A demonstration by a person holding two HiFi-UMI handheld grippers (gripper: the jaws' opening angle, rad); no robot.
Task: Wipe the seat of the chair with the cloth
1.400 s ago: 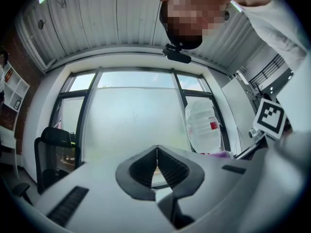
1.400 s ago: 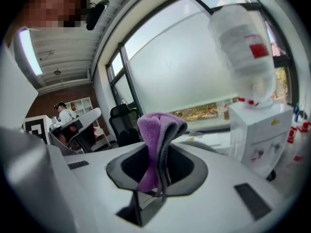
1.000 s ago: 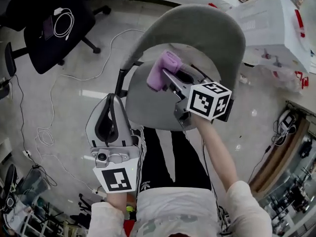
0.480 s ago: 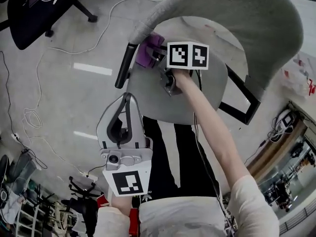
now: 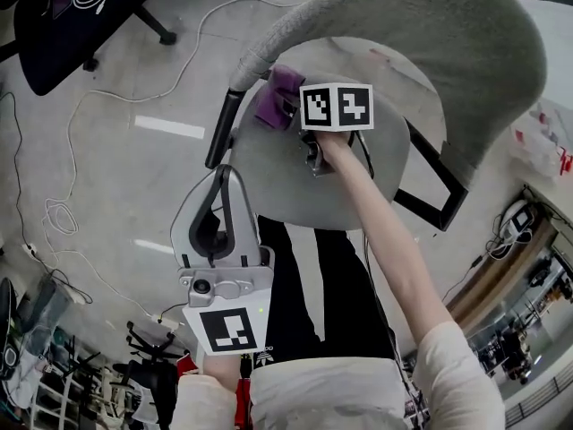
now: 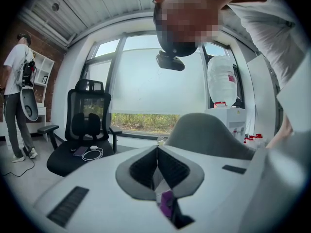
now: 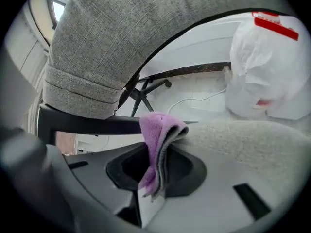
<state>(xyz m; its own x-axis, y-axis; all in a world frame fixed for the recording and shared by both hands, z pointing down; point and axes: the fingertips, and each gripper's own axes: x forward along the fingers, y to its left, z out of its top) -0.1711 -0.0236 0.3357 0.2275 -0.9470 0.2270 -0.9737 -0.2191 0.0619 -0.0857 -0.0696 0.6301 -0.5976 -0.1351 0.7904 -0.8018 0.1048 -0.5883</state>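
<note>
The grey fabric chair's seat (image 5: 358, 186) lies below me, its curved backrest (image 5: 448, 25) arching over the far side. My right gripper (image 5: 285, 107) is shut on a folded purple cloth (image 5: 273, 97), which rests on the seat's left edge near the black armrest bar (image 5: 222, 128). In the right gripper view the cloth (image 7: 158, 135) stands pinched between the jaws against the seat (image 7: 252, 140). My left gripper (image 5: 221, 206) hangs shut and empty in front of the seat, held above the floor; its own view shows the jaws (image 6: 156, 166) pressed together.
A black office chair (image 5: 63, 16) with a white cable stands at the upper left. Loose cables (image 5: 54, 213) trail over the floor at left. A white bag (image 7: 272, 67) sits beyond the seat. A person (image 6: 17, 96) stands far off in the left gripper view.
Over the second the right gripper carried the cloth leftward to the seat's left edge. In the last half second it barely shifted. The left gripper stayed low and shut.
</note>
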